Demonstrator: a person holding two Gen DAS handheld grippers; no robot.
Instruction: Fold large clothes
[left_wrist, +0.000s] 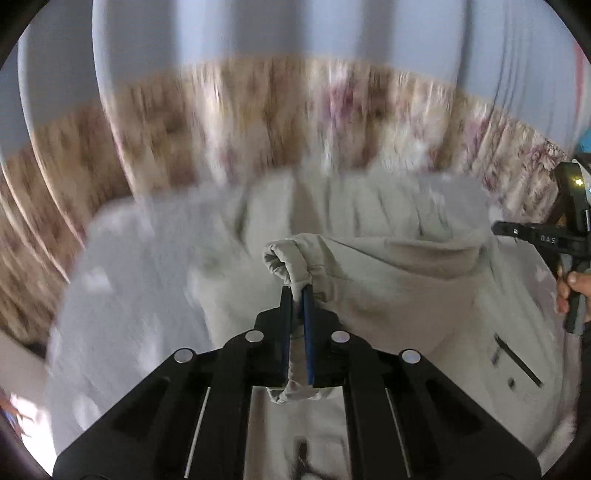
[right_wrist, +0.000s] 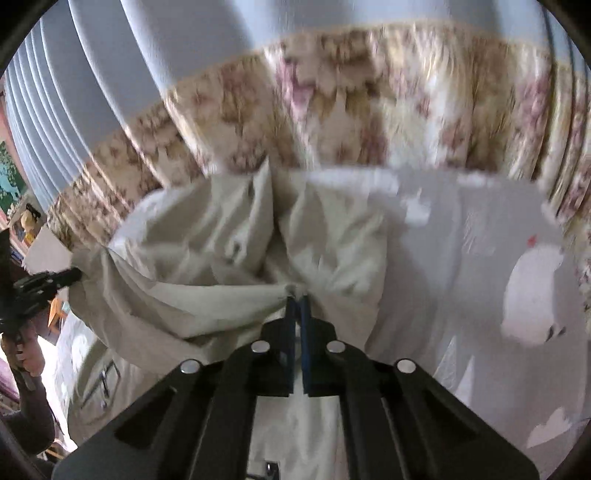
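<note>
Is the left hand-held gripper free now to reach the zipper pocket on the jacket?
Probably not: the left hand-held gripper is shut on the jacket's cuff; the zipper pocket lies uncovered to its right.

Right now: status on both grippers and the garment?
Left gripper shut on the beige jacket at its elastic cuff. Right gripper shut on a bunched jacket edge. Jacket lifted between them above the white sheet. Nothing obstructing.
</note>
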